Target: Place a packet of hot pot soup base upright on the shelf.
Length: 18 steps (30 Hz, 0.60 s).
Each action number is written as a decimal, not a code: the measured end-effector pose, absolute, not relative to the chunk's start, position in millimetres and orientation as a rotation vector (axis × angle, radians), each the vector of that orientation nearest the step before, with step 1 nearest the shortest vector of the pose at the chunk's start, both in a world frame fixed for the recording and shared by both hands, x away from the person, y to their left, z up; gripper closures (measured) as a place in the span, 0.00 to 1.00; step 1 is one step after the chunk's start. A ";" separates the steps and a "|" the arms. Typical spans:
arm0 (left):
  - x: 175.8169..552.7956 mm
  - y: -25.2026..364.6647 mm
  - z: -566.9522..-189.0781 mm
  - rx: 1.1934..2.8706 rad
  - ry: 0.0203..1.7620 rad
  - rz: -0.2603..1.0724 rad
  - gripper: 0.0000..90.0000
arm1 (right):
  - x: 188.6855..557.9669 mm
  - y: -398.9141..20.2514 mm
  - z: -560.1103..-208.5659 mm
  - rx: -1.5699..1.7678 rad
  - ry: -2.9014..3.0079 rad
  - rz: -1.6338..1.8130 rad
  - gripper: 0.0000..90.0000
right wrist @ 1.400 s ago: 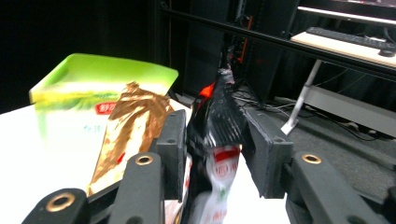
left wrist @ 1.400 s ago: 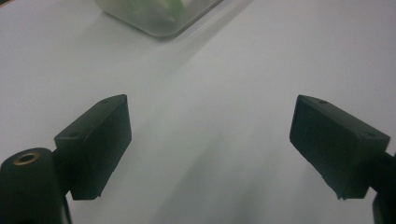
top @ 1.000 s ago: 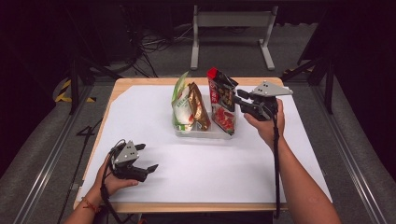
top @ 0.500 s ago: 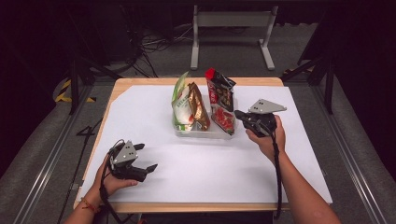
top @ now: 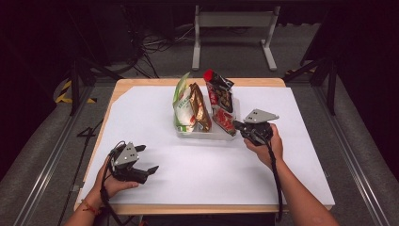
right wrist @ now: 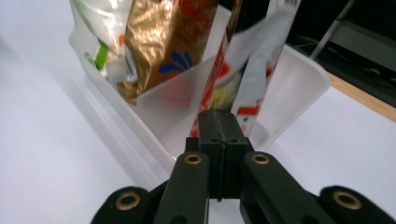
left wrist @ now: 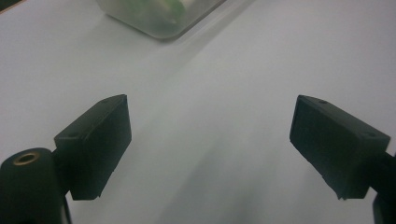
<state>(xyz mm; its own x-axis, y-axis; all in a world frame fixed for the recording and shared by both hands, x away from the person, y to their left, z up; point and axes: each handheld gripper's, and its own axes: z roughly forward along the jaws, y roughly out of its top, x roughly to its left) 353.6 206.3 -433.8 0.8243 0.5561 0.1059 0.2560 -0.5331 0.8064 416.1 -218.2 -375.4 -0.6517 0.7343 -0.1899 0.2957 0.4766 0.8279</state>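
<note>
High view: right gripper (top: pixel 236 125) sitting with jaws pressed together, empty, beside clear bin (top: pixel 205 135) of snack bags (top: pixel 192 108); left gripper (top: pixel 151 170) resting wide open, empty.

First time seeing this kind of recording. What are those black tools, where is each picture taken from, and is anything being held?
A person holds a two-jaw hand tool in each hand; there is no robot arm. The high view looks down on a table covered in white. A clear plastic bin holds snack bags standing upright. The other two pictures come from cameras riding on the tools. The left gripper rests near the table's front edge, jaws wide apart, holding nothing. The right gripper points at the bin's near wall, jaws pressed together with nothing visible between them.
</note>
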 end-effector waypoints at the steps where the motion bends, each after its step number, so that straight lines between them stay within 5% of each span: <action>1: 353.5 206.3 -433.8 2.148 0.593 0.447 0.15 | 416.6 -216.6 -379.2 0.854 2.192 1.027 1.00; 18: 353.5 208.8 -433.5 2.147 0.591 0.448 0.15 | 414.4 -214.9 -390.1 0.871 2.256 1.047 1.00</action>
<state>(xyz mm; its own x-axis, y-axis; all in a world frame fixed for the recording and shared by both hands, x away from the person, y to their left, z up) 353.5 208.8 -433.5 0.8246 0.5553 0.1080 0.2535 -0.5335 0.8069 414.4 -214.9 -390.1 -0.6698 0.7230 -0.1694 0.3376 0.4997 0.7977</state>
